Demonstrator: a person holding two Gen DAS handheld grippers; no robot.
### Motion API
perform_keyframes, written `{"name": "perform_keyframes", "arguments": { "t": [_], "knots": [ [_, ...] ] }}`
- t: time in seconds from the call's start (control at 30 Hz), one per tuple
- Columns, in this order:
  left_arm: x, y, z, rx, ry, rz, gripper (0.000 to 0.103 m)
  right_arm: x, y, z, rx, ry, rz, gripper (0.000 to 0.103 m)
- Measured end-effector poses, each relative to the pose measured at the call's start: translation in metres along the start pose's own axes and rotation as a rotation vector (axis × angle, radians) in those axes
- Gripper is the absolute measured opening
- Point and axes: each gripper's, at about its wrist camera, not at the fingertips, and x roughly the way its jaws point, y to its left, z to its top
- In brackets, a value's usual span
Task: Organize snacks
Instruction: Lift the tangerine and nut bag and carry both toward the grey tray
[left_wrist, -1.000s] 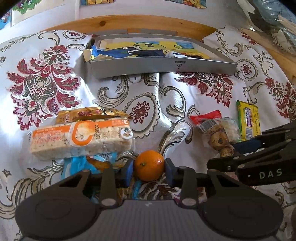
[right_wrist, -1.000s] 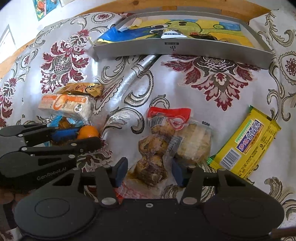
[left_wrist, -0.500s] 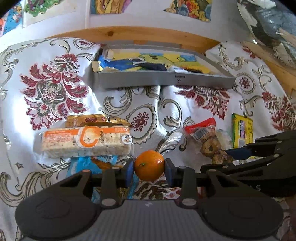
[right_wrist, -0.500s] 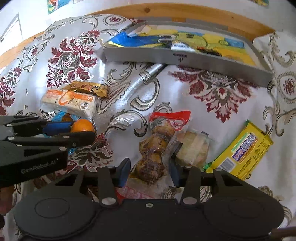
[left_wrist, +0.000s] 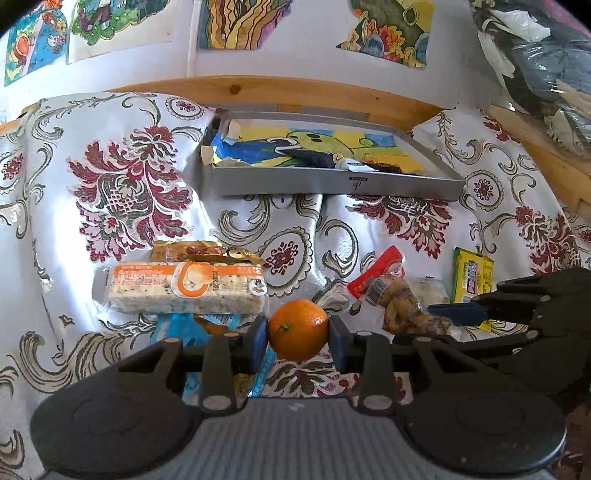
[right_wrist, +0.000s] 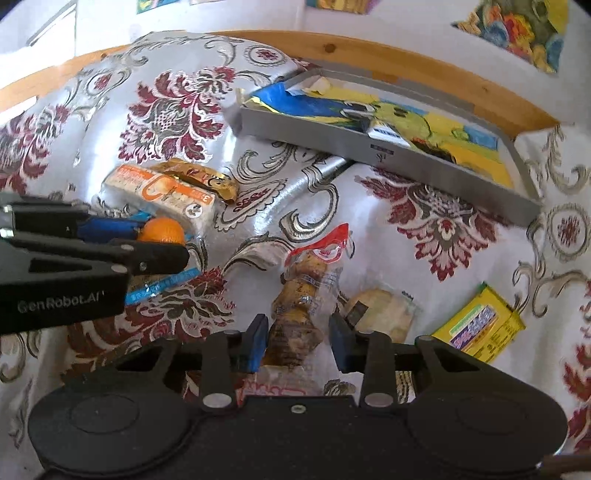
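Note:
My left gripper is shut on a small orange and holds it above the flowered cloth. The right wrist view shows that orange at the left, between the left gripper's fingers. My right gripper is shut on the near end of a clear cookie bag with a red top. A grey tray lined with a colourful picture stands at the back, with a small packet inside it. An orange-and-white cracker pack lies left of the orange.
A gold wrapper lies behind the cracker pack and a blue packet in front of it. A yellow-green pack lies at the right and a pale biscuit packet beside the cookie bag. A wooden rail borders the back.
Both grippers have risen and drawn back, so more wall shows. The orange has come up off the cloth. The right jaws have narrowed onto the cookie bag.

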Motion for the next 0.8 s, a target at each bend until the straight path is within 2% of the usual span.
{"name": "perform_keyframes", "arguments": {
  "t": [0.37, 0.5, 0.8],
  "knots": [
    [-0.015, 0.003, 0.002, -0.048, -0.037, 0.010, 0.038, -0.010, 0.027, -0.008, -0.237, -0.067, -0.118, 0.035],
    [-0.019, 0.004, 0.002, -0.060, -0.046, 0.014, 0.038, -0.012, 0.037, -0.013, -0.347, -0.101, -0.190, 0.034],
    [-0.022, 0.004, 0.003, -0.078, -0.068, 0.016, 0.038, -0.021, 0.043, -0.016, -0.431, -0.164, -0.258, 0.034]
  ]
}}
